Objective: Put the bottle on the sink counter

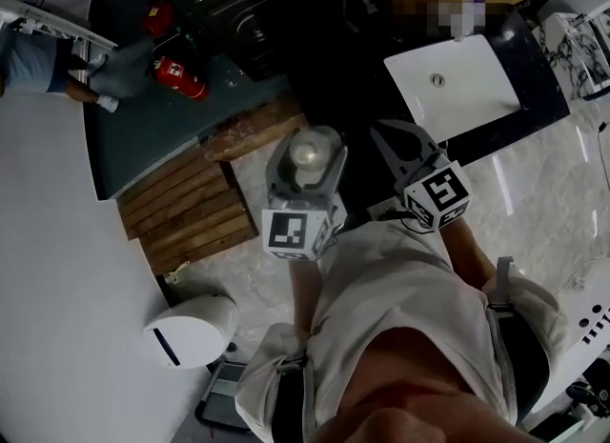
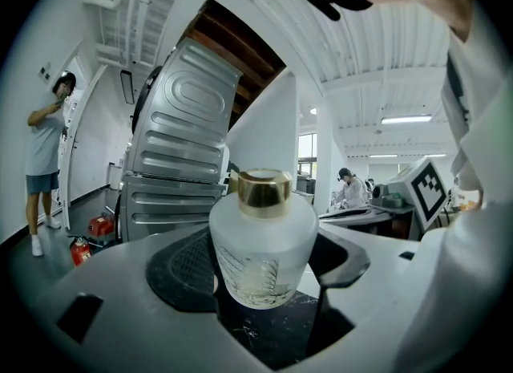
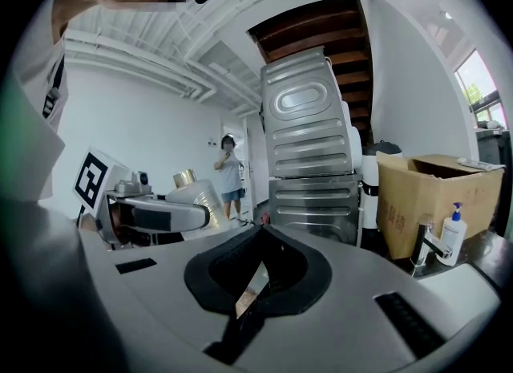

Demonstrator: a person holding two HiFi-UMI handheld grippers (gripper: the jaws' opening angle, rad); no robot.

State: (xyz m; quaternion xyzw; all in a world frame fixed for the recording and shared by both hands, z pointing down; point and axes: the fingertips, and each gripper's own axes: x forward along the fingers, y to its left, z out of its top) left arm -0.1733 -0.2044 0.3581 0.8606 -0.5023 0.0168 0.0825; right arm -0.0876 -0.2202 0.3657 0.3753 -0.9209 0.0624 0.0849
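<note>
A frosted glass bottle (image 1: pixel 308 152) with a gold cap is held upright in front of my body. My left gripper (image 1: pixel 307 169) is shut on the bottle. In the left gripper view the bottle (image 2: pixel 263 243) fills the space between the dark pads of the left gripper (image 2: pixel 261 277). To its right, my right gripper (image 1: pixel 389 132) is shut with nothing in it; its jaws meet at the tips (image 3: pixel 258 239). The white sink basin (image 1: pixel 467 89) sits in a dark counter (image 1: pixel 537 77) ahead and to the right, apart from both grippers.
On the counter by the sink stand a faucet (image 3: pixel 425 253), a pump bottle (image 3: pixel 454 235) and a cardboard box (image 3: pixel 433 195). Stacked metal machines (image 3: pixel 313 147) stand ahead. Fire extinguishers (image 1: pixel 181 77), a wooden pallet (image 1: pixel 191 212) and a white bin (image 1: pixel 191 332) lie to the left. A person (image 1: pixel 48 65) stands far left.
</note>
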